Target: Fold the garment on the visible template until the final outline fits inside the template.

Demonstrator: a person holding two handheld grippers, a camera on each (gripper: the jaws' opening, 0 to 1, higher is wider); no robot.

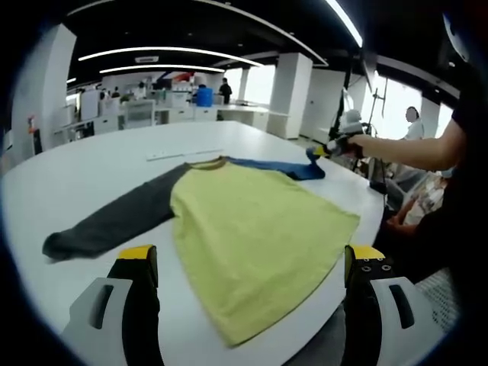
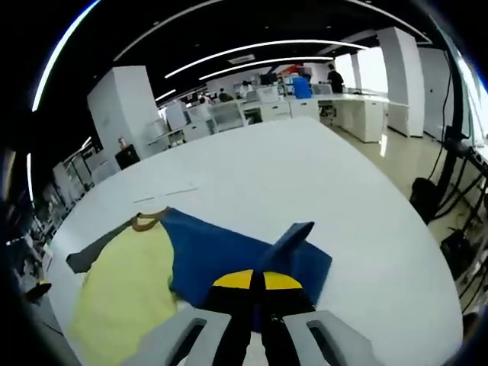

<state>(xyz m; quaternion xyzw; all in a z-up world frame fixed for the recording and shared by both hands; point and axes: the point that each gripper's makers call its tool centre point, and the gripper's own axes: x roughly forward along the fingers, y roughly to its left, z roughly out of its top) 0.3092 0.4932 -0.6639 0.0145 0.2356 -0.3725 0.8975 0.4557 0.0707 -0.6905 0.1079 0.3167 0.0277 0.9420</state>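
Left gripper view: the left gripper (image 1: 250,267) is at 6 o'clock, its jaws spread wide and holding nothing, above the near edge of the white surface (image 1: 114,160). The shirt (image 1: 252,229) lies flat in front of it: a yellow body, a grey sleeve (image 1: 114,221) stretched out toward 9 o'clock, and a blue sleeve (image 1: 278,168) toward 1 o'clock. At the end of the blue sleeve, the right gripper (image 1: 324,150) appears to pinch the cuff, held by a person's hand (image 1: 358,143).

Right gripper view: the right gripper (image 2: 257,280) has its jaws pressed together on the blue sleeve (image 2: 229,252), which rises in a fold at 6 o'clock. The yellow body (image 2: 122,290) is at 8 o'clock.

I judge the folding is only at its beginning: the first sleeve is lifted, and the grey sleeve and the body are not yet folded. No template outline is clear to me.
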